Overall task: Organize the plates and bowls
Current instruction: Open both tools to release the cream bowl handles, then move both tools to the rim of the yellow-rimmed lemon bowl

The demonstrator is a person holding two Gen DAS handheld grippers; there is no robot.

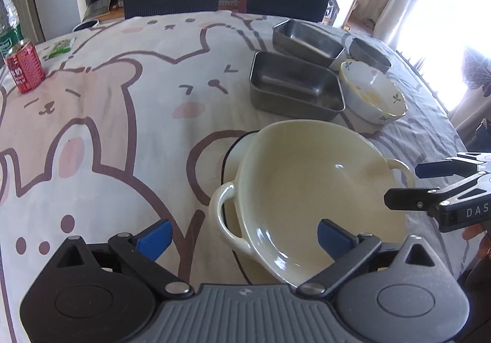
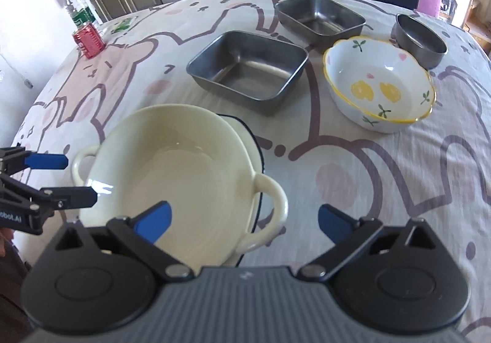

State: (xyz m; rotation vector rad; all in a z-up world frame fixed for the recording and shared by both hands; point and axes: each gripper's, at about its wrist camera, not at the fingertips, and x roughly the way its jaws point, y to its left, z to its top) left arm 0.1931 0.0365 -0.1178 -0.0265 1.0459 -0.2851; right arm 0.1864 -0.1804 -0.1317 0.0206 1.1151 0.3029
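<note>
Both tools stand released, jaws spread wide with nothing pressed between the pads. The left tool hangs over the near left handle of the cream two-handled bowl, one blue pad inside the rim and one outside. The right tool straddles the opposite handle the same way. The cream bowl sits nested on a white dark-rimmed dish on the surface. Beyond both tools lie two square steel trays, a flowered bowl and a round steel bowl.
</note>
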